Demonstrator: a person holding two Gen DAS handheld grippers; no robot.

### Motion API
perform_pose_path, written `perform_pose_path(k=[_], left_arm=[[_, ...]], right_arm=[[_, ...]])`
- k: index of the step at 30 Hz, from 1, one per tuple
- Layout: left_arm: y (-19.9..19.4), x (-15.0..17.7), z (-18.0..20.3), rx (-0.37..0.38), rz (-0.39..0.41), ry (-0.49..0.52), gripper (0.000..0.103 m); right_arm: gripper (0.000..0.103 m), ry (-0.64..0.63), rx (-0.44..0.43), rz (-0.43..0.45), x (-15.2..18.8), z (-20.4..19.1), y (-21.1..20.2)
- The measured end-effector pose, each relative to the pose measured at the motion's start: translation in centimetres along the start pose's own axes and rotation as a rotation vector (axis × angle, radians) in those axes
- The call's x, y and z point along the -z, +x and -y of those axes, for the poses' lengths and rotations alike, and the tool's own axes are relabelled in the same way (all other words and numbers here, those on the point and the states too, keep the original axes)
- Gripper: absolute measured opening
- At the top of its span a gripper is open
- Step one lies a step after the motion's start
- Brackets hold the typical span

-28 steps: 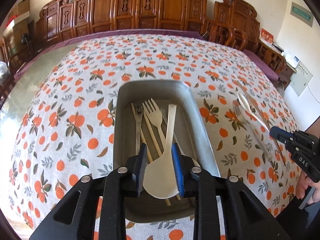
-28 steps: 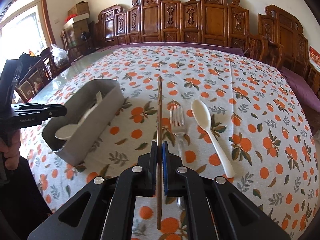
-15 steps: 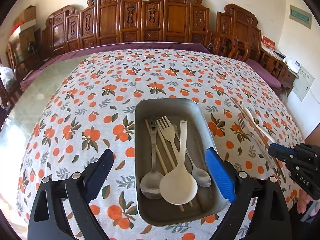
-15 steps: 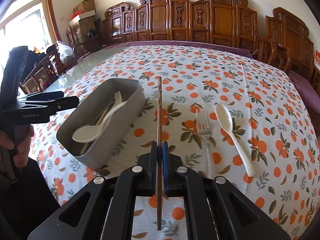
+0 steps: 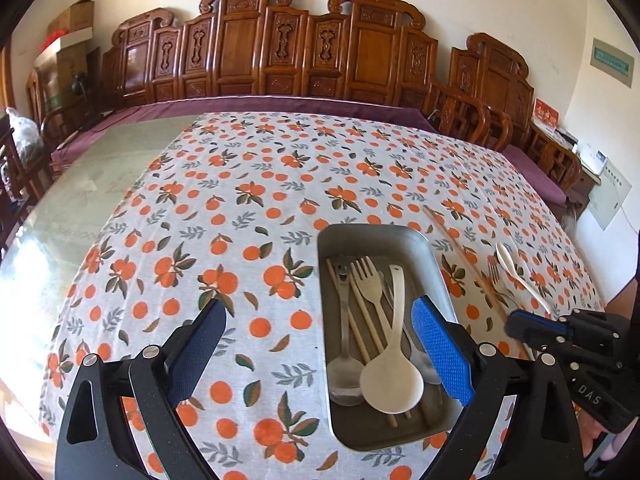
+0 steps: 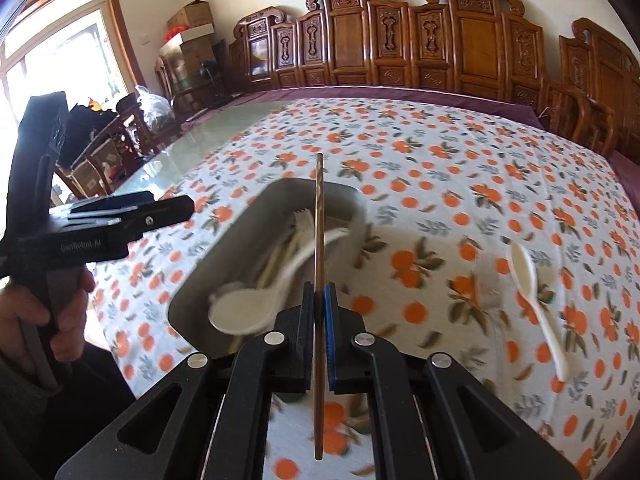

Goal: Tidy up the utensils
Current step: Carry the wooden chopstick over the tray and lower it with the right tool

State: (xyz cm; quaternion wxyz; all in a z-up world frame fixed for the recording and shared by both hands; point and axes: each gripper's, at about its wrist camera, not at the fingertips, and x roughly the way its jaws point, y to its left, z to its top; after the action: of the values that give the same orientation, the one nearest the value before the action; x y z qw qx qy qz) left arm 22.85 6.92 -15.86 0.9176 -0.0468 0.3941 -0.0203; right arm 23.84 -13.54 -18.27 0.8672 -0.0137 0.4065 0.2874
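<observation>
Left tongs [image 5: 316,344]: jaws spread wide, nothing between the pads; they hover above the near end of the tray, which sits under the right pad.
Right tongs [image 6: 319,312]: clamped on a brown chopstick [image 6: 319,264], which runs straight ahead along the fingers, both ends sticking out past the pads.
Tray [image 5: 436,264]: grey metal, on the table just ahead of both tongs; the chopstick's far tip hangs over it.
Tray contents: a large white spoon [image 5: 390,376] nearest the left tongs, a metal spoon [image 5: 344,376] to its left, a pale fork [image 5: 366,276] and chopsticks alongside.
Loose white spoon [image 6: 532,292]: on the cloth, right of the right tongs.
Loose fork [image 5: 496,276]: beside that spoon, seen only from the left wrist.
Table [image 5: 240,208]: covered by an orange-print cloth.
Chairs [image 5: 280,48]: carved wooden, beyond the table against the wall.
</observation>
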Motion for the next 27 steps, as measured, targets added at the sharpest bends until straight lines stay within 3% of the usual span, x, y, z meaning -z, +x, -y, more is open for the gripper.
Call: perform_pose_path(k=[8, 21, 27], left_arm=[[-0.5, -0.2, -1.4, -0.008, 0.013, -0.027, 0.09], [-0.2, 0.1, -1.6, -0.024, 0.002, -0.021, 0.09], [-0.2, 0.1, -1.7, -0.028, 0.001, -0.022, 0.09]], right_arm=[[0.006, 0.01, -0.032, -0.026, -1.3, -2.0, 3.3], [0.006, 0.027, -0.001, -0.104, -0.2, -3.1, 7.5], [0.006, 0.086, -0.06, -0.098, -0.7, -2.6, 7.9]])
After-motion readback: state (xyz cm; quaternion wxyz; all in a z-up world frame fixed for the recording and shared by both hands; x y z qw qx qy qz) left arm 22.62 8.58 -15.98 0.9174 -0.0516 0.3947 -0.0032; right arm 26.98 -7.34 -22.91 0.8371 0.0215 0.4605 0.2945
